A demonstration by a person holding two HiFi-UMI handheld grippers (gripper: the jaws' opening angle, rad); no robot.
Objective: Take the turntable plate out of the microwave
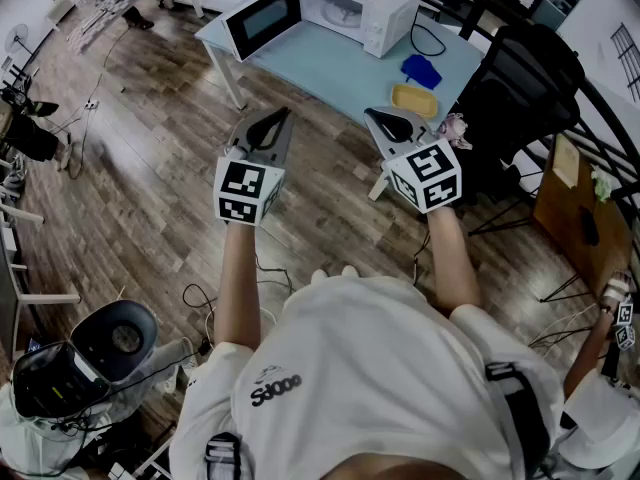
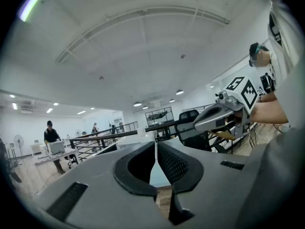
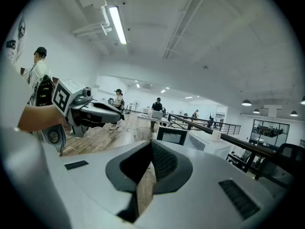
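Held left gripper (image 1: 285, 114) and right gripper (image 1: 372, 116) clenched on nothing, well back from the open microwave (image 1: 385, 13) straight ahead on the table (image 1: 330, 68). Could not make out the turntable plate, presumably inside; found neither gripper clearly nearer.

Microwave (image 1: 355, 8) on table (image 1: 330, 68), chair (image 1: 520, 78) — right of table

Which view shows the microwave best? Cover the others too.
Head view: the microwave is whole from above, door open, on the table. The right gripper view catches its door and top from the side; the left gripper view shows only a sliver.
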